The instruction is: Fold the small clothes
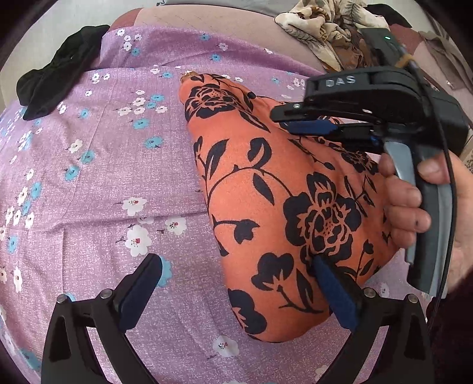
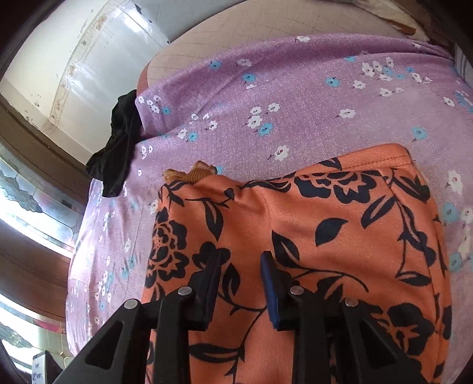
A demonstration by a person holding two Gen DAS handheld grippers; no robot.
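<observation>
Orange cloth (image 1: pixel 266 189) lay on the purple sheet (image 1: pixel 103 147), long axis running away from both cams, w/ R gripper (image 2: pixel 241 283) right over it, jaws narrow and empty, nearer than L gripper (image 1: pixel 236 283), spread wide at its edge.

Your folded garment (image 1: pixel 266 189) is salmon-orange with big navy-black roses, leaves and vines all over. Under it you've got a lilac cloth (image 1: pixel 103 165) sprinkled with little white and sky-blue blossoms. That crumpled bundle (image 1: pixel 56 71) at the edge is plain black. The scarf-looking thing (image 1: pixel 319 26) at the back is cream with brown-olive leaf print, though it's partly cut off. A mustard-tan scrap (image 2: pixel 192 174) peeks out. Your tongs (image 1: pixel 236 292) are black with dark blue pads (image 1: pixel 334 292).
</observation>
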